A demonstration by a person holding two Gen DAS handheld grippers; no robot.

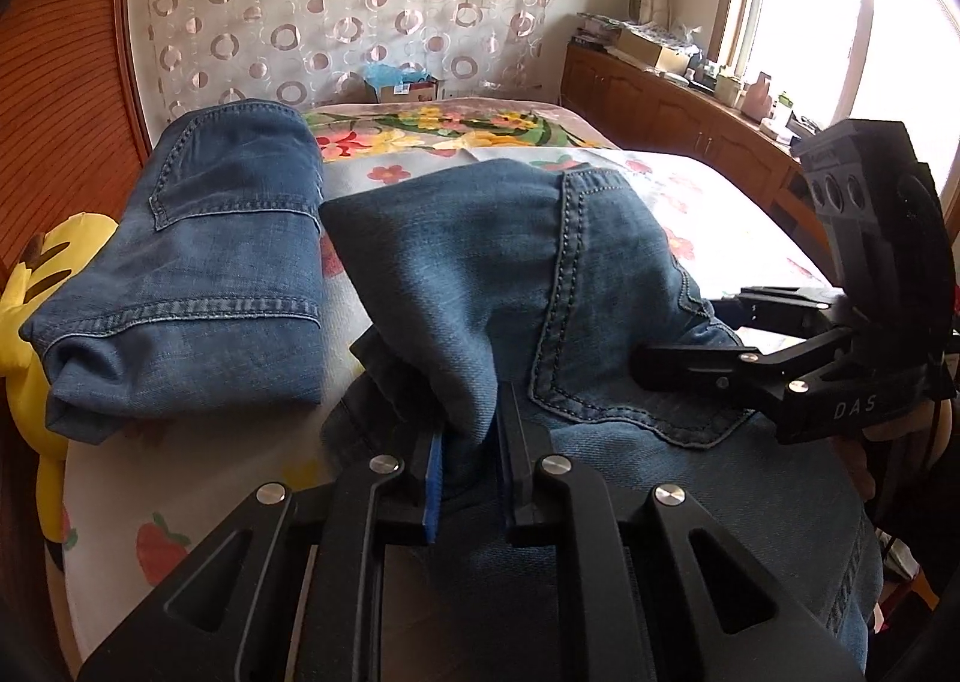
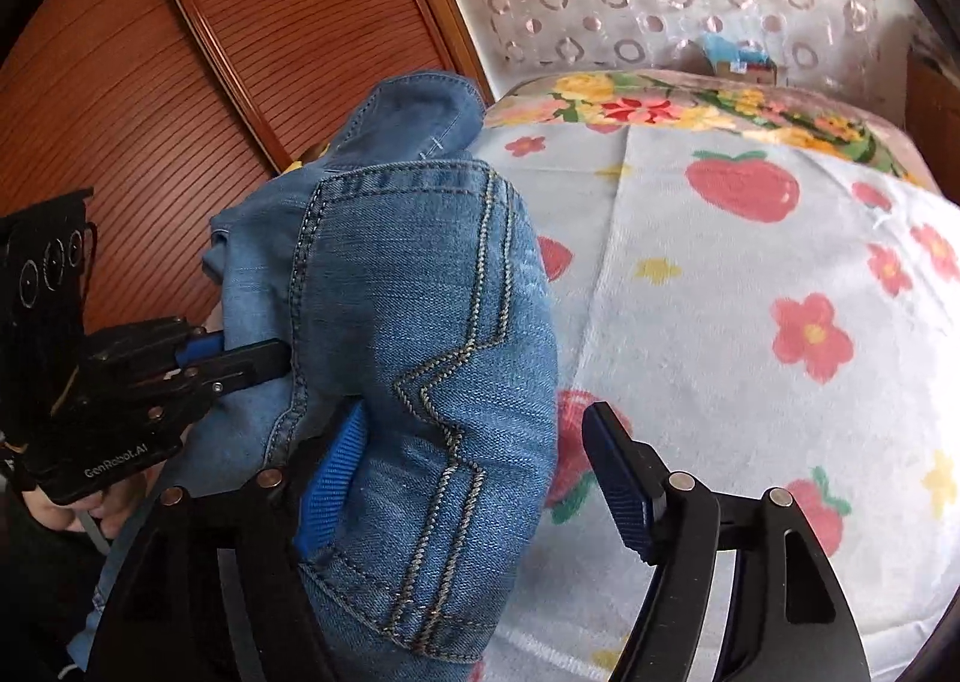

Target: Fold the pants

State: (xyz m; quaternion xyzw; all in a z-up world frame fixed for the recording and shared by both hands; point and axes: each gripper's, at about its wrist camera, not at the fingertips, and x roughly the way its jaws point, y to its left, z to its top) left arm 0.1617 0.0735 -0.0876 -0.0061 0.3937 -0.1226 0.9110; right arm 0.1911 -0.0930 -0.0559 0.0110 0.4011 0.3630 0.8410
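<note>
Much of the jeans [image 1: 492,286] is hidden: the near end runs under the left gripper [image 1: 471,478] and off the bottom of its view, and the right wrist view shows only a back pocket with zigzag stitching. They lie bunched at the near edge of the bed [image 2: 750,274], on a sheet printed with strawberries and flowers. The left gripper is clamped narrow on a raised fold of denim. The right gripper [image 2: 480,478] stands wide; the pocket lies against its left pad, the other pad clear of the cloth. A second folded pair of jeans [image 1: 198,262] rests beside a yellow plush toy [image 1: 36,286], mostly hidden behind it.
</note>
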